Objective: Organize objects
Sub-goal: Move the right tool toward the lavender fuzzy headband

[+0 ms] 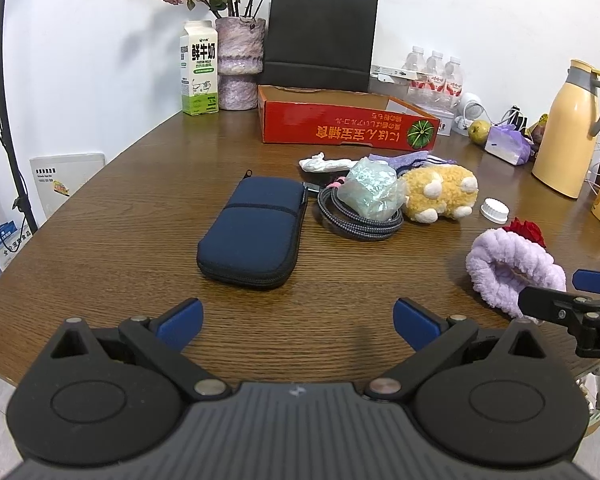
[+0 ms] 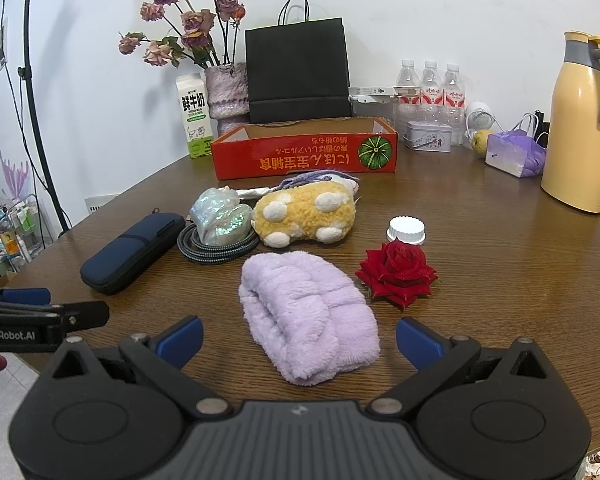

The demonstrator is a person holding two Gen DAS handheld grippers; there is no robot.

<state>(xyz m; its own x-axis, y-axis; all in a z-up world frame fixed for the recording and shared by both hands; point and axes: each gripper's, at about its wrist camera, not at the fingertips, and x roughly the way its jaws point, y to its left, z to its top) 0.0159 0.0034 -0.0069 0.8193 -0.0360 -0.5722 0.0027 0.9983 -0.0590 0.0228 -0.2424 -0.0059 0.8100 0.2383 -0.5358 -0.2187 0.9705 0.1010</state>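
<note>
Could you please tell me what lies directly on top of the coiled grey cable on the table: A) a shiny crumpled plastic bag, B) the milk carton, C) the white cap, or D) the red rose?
A: the shiny crumpled plastic bag sits on the coiled cable, while the rose and white cap lie apart on the table.

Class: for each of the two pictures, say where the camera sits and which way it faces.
Left wrist: on the left tongs, looking forward and down at the navy pouch; right tongs at the right edge.
Right wrist: on the right tongs, facing the lilac towel; left tongs at the left edge.
Shared: the red box.
</note>
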